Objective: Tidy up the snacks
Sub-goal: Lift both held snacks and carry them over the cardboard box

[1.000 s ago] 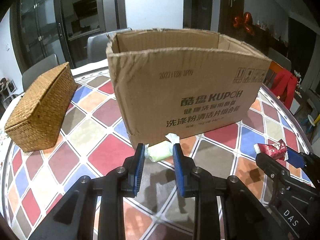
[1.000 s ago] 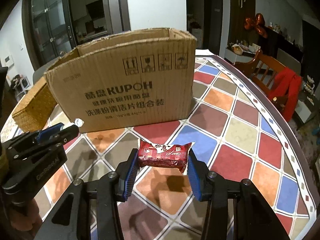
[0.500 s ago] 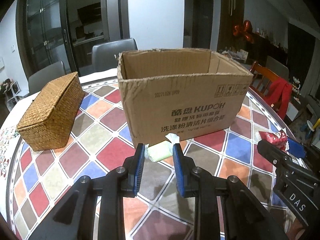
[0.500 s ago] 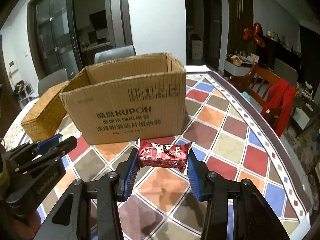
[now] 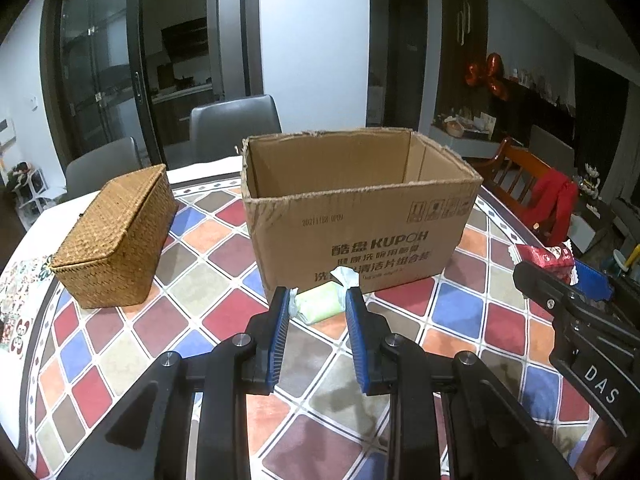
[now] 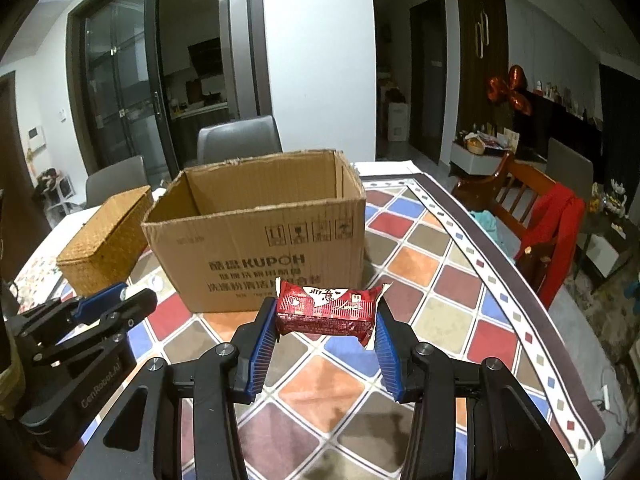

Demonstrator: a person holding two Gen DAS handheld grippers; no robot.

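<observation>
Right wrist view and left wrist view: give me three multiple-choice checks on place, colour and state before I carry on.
1. The wicker basket stands where, seen from the left wrist?
A. left of the cardboard box
B. inside it
C. on top of it

2. The snack in the right tool is
A. green
B. red
C. yellow

3. The left tool is
A. open and bare
B. shut on the pale green snack
C. out of view

Key: A, the basket sits apart at the left; B, the red packet; B, both pads press it.
</observation>
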